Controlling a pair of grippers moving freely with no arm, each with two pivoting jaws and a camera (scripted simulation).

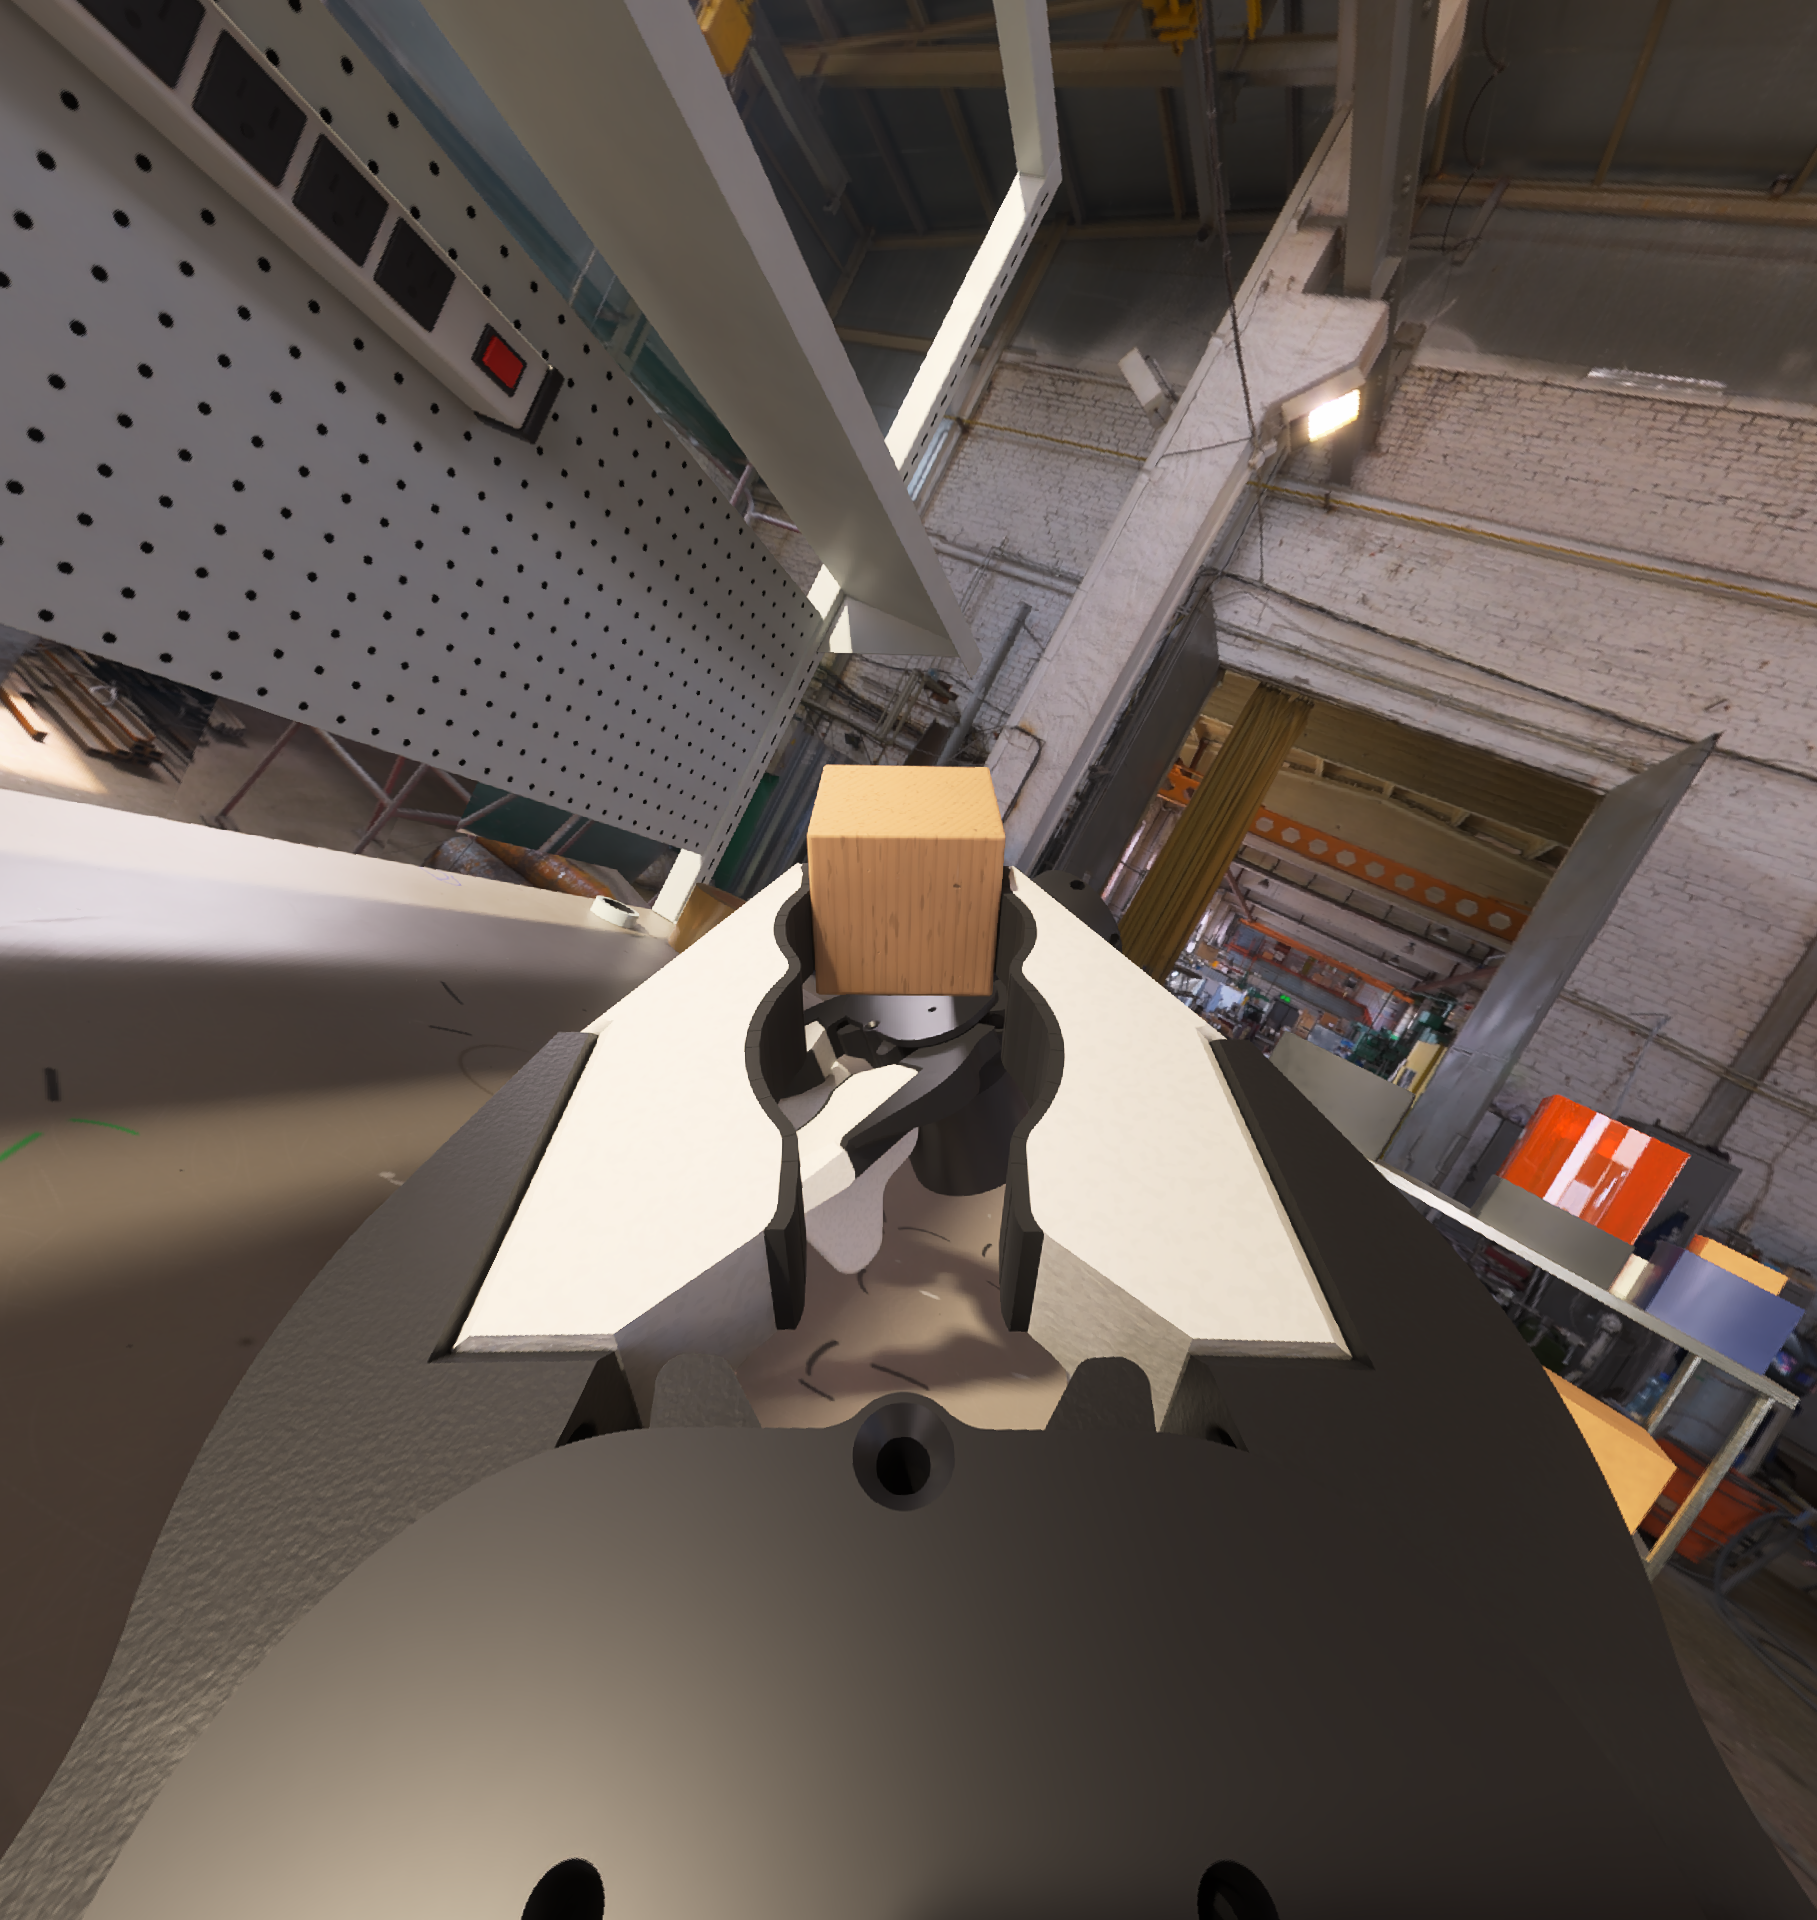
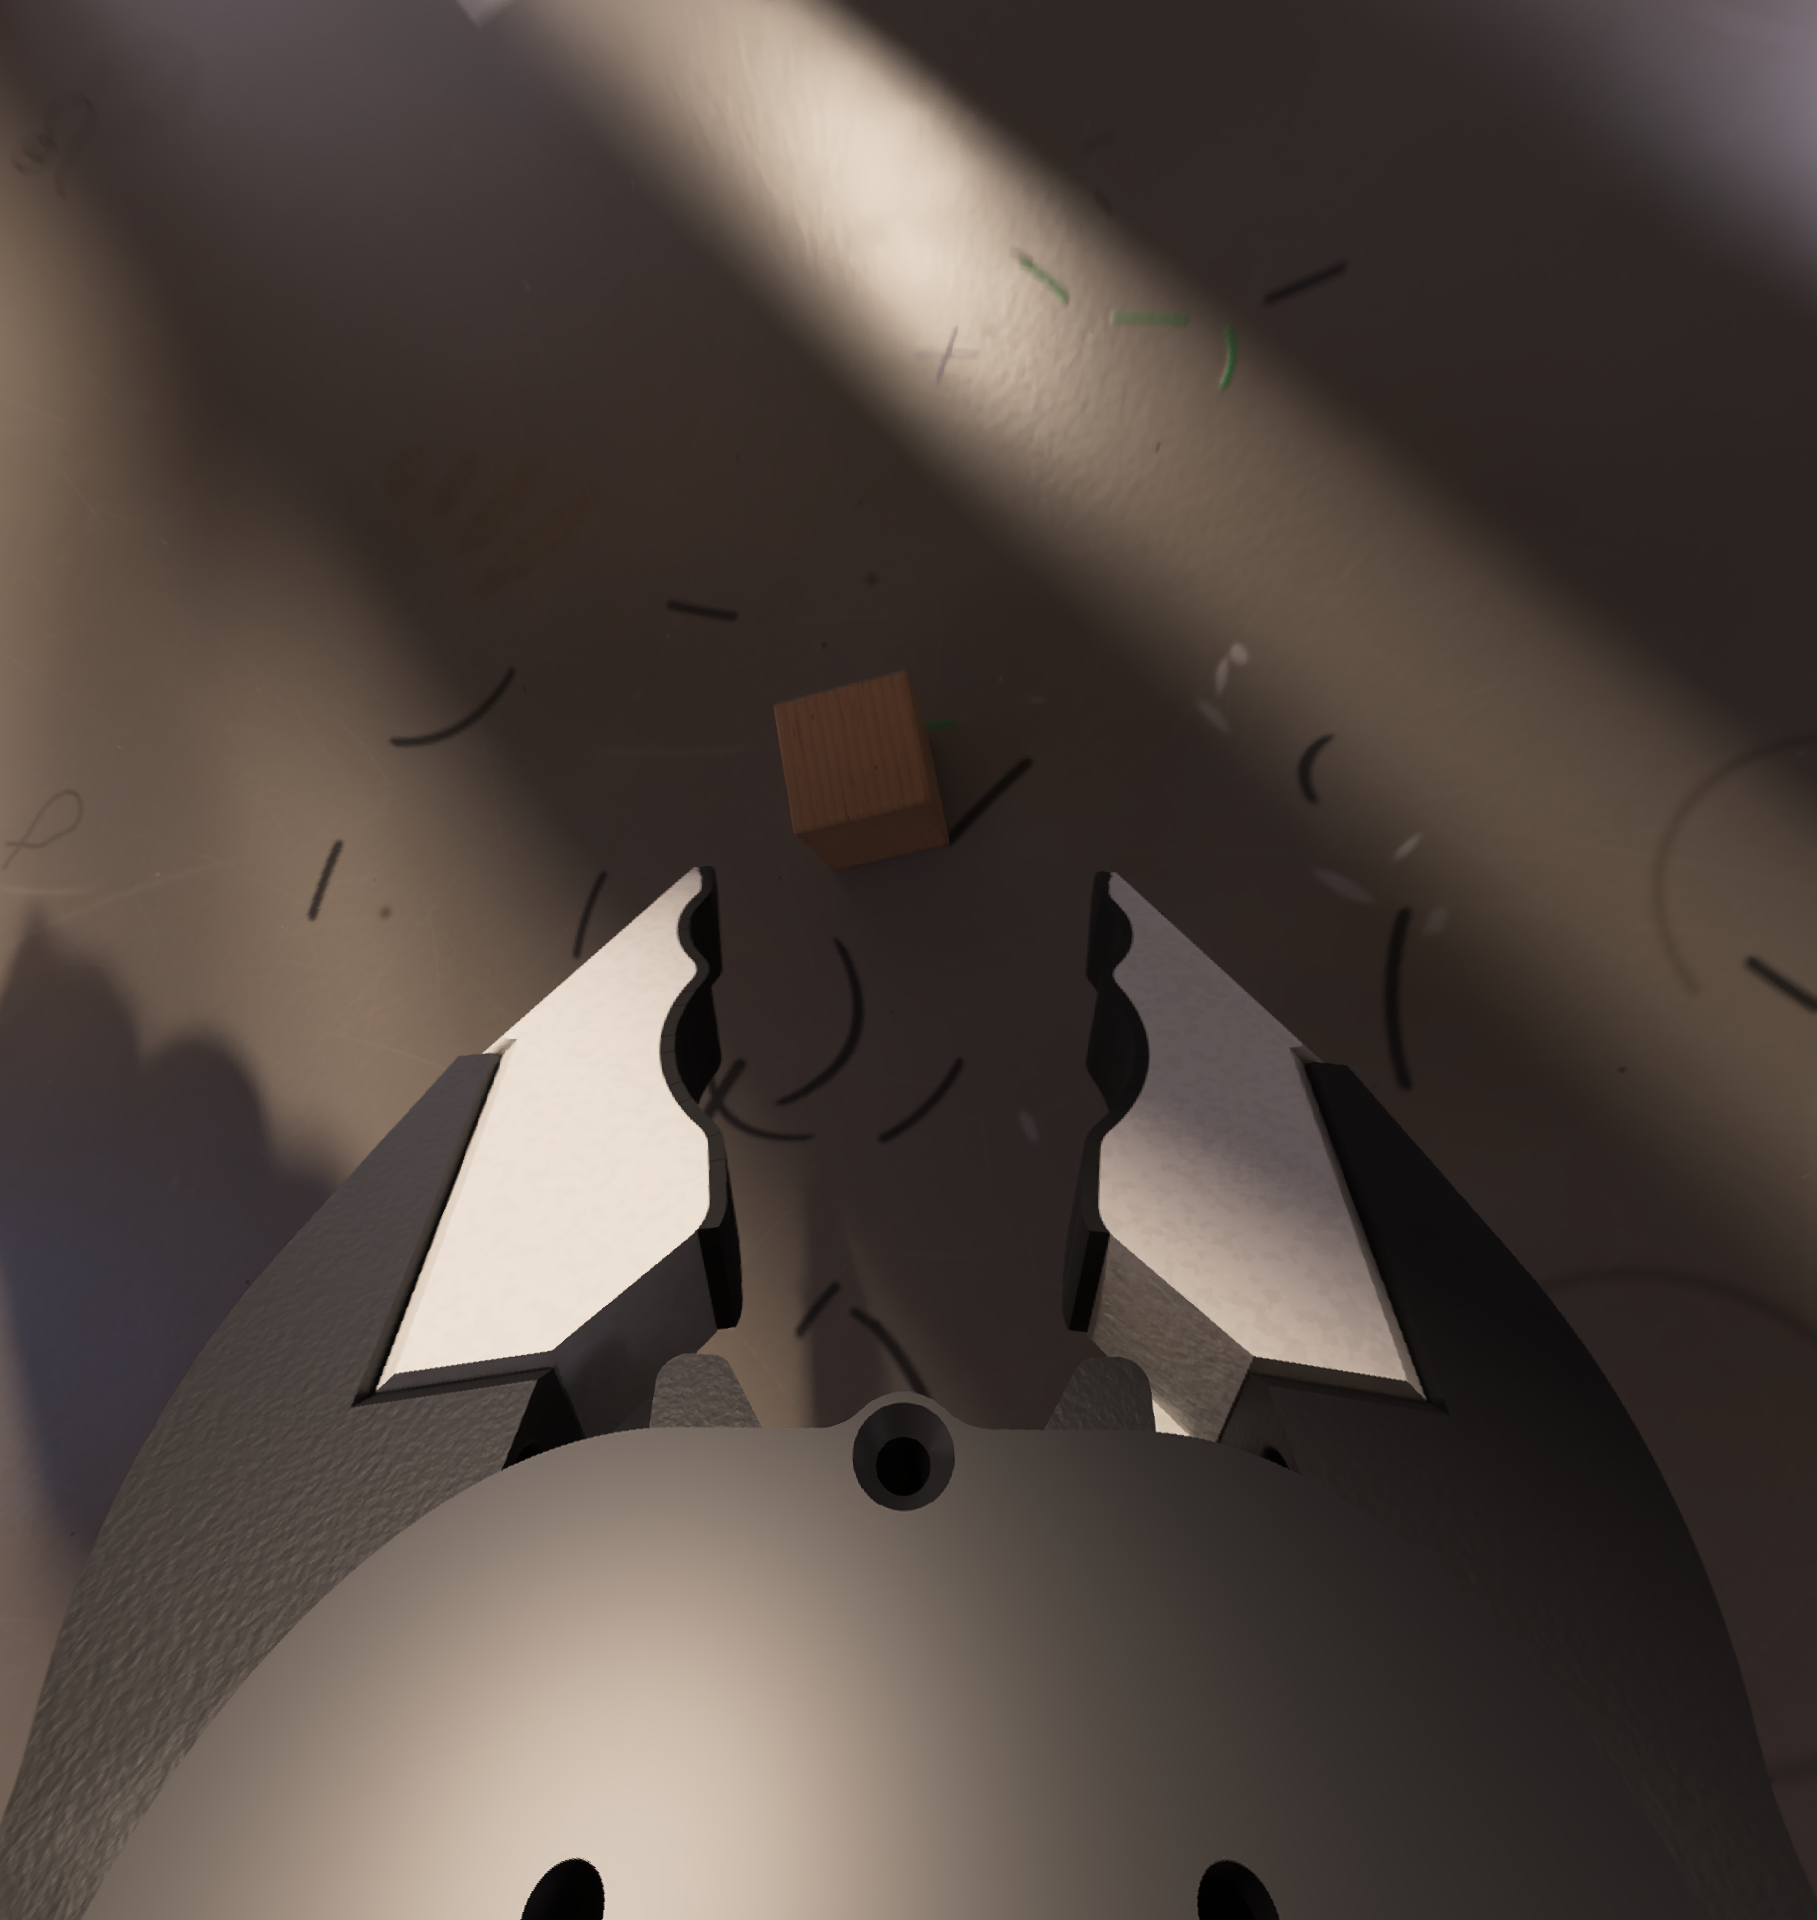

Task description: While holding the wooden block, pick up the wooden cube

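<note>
The left tongs are pinching the wooden block between their tips, lifted clear of the bench, so the holding half of the task looks settled; the step in hand appears to be the approach to the second piece. The right tongs stand spread wide, pointing down at the bench, with nothing between the fingers. Just beyond their tips, slightly left of the centre line, the wooden cube sits on the bench, apart from both fingers. It is a small, pale brown block with fine straight grain, sharp edges, and turned a little askew to the opening of the tongs. By my reading, the next move calls for advancing and lowering the right tongs until the cube lies between the pads, perhaps with a slight twist to meet flat faces squarely, then closing, all while the left grip is kept firm. Farther off, past the held block, a white pegboard rises behind the bench.
</note>
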